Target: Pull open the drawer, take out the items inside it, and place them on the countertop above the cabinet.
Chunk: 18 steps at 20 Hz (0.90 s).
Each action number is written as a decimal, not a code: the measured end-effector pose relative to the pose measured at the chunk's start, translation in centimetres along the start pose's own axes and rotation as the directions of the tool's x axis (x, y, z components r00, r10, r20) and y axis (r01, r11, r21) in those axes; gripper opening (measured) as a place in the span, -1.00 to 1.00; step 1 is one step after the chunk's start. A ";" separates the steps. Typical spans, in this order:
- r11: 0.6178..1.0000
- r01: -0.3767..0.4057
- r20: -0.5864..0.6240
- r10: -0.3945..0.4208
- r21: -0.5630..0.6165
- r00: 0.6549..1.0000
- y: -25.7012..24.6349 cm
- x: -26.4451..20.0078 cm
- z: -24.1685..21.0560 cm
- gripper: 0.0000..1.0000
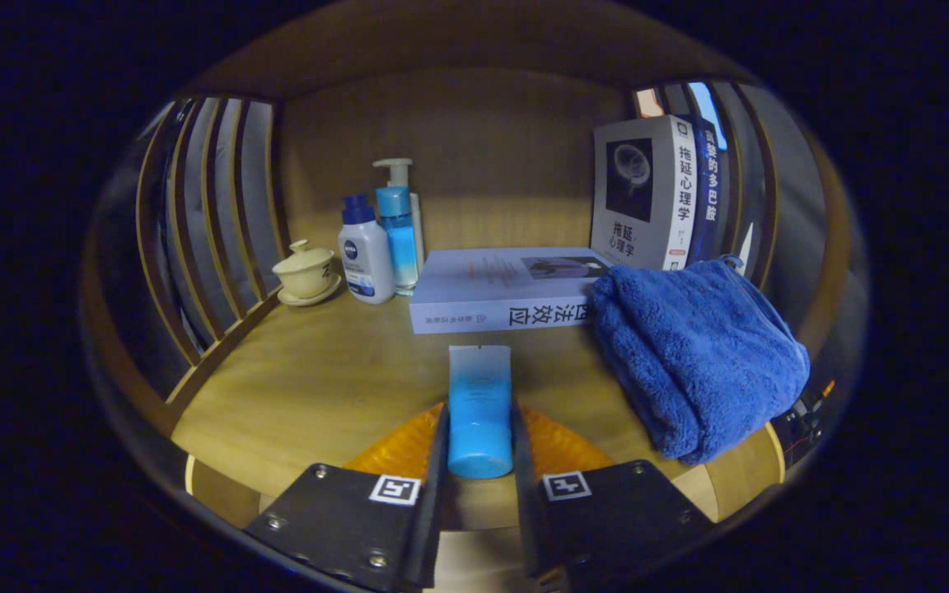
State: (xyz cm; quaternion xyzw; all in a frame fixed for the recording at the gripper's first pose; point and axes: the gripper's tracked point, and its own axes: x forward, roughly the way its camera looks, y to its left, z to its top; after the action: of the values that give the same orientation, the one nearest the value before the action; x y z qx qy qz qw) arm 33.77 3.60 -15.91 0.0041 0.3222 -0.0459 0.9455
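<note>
Jaws clamped from both sides on blue plastic squeeze tube (479,412), cap end toward camera, crimped pale end pointing ahead. Gripper (479,436) held tube low over wooden countertop (310,387). Just beyond tube tip: white book lying flat (501,290). Beside tube and touching flat book: folded blue fleece towel (693,354). Behind towel: grey upright book (646,204). Back at other side: white bottle with dark blue cap (366,259), light blue pump bottle (398,226), cream lidded teacup on saucer (306,273).
</note>
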 end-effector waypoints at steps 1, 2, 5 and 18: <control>1.000 -0.003 -0.002 0.003 0.001 1.000 0.1 0.1 -0.1 -0.19; 1.000 -0.012 0.003 0.012 0.000 1.000 0.2 -0.3 0.0 -0.01; 1.000 -0.019 0.084 0.021 -0.018 0.996 0.0 -2.2 1.6 0.51; 0.990 -0.082 0.314 0.114 -0.114 0.943 -1.3 -18.9 1.7 0.94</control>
State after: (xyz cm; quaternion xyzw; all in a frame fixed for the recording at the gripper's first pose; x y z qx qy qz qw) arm 19.76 3.82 -3.00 -0.0342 0.1661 0.0172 0.9854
